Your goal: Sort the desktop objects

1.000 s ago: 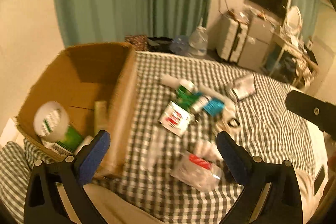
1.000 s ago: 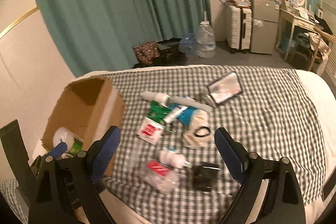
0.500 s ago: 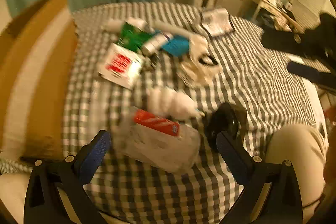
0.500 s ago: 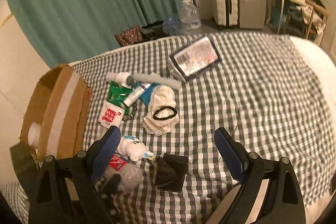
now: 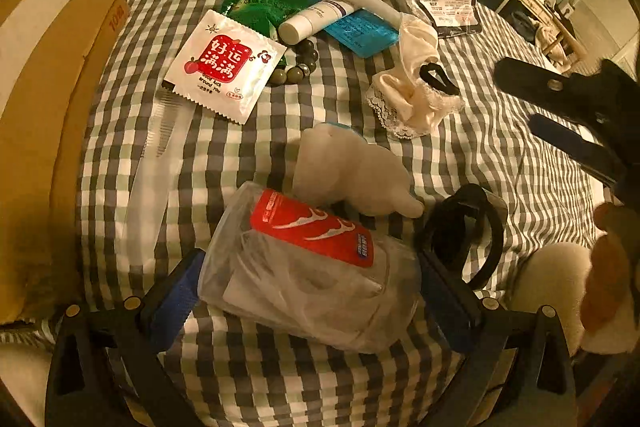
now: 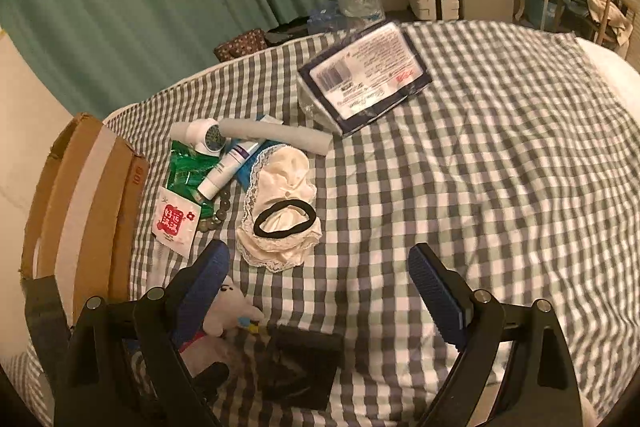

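Blue-padded and spread wide, your left gripper (image 5: 308, 291) brackets a clear plastic bag (image 5: 312, 287) with a red label; the pads sit at the bag's two ends, though actual contact is hard to judge. Your right gripper (image 6: 318, 279) is equally wide open and holds nothing, hovering over bare checked cloth (image 6: 480, 167). From the left wrist view, the bag looks crumpled and translucent, lying on its side. A white plush toy (image 5: 352, 171) touches it at 12 o'clock, and a black pouch (image 5: 464, 231) lies just beside it at 2 o'clock. The cardboard box (image 5: 44, 99) walls the 9 o'clock side. A white sachet (image 5: 224, 67) lies at 11 o'clock.
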Available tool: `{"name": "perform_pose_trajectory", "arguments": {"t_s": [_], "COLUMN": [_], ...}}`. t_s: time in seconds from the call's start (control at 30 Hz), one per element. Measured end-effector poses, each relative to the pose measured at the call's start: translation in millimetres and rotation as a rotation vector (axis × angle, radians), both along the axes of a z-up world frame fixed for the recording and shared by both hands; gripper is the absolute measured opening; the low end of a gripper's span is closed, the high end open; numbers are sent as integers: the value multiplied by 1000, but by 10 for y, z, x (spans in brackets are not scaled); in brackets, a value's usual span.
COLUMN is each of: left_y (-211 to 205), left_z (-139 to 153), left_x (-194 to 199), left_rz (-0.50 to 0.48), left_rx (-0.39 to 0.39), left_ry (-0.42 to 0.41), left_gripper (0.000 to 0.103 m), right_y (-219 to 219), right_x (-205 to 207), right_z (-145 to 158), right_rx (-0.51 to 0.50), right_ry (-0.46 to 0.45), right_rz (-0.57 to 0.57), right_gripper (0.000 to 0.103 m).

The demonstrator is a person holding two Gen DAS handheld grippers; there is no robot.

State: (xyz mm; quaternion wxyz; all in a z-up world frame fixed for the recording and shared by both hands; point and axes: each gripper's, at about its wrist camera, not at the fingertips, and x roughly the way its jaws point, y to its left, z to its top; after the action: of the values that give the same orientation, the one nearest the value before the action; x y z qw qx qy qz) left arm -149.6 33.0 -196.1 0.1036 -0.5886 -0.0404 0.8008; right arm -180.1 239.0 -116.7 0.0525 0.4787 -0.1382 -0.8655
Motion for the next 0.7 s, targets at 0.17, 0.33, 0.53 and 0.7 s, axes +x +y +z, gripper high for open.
{"name": "perform_pose_trajectory", "arguments": {"t_s": [0.17,0.33,0.53,0.7], "left_y": [142,223,272,257], "left_z": [-144,-157,-154,-89], "left_x": [0,29,74,145], "left_rz": [-54,-84,-99,-85], "left_rx": [-69,-95,-104,-108], "left_ry": [-41,-24,-10,24], "left_gripper": [103,103,98,97], "right_y": [-75,-159,-220,-133], "right_x": [-233,-405,-372,-270], "right_z": [-138,-306,-351,-239], "right_rx": [-13,6,32,26], "right_ry": [-12,-63,-70,-30], "right_rz": [52,81,125,110], "right_gripper": [85,73,45,29]}}
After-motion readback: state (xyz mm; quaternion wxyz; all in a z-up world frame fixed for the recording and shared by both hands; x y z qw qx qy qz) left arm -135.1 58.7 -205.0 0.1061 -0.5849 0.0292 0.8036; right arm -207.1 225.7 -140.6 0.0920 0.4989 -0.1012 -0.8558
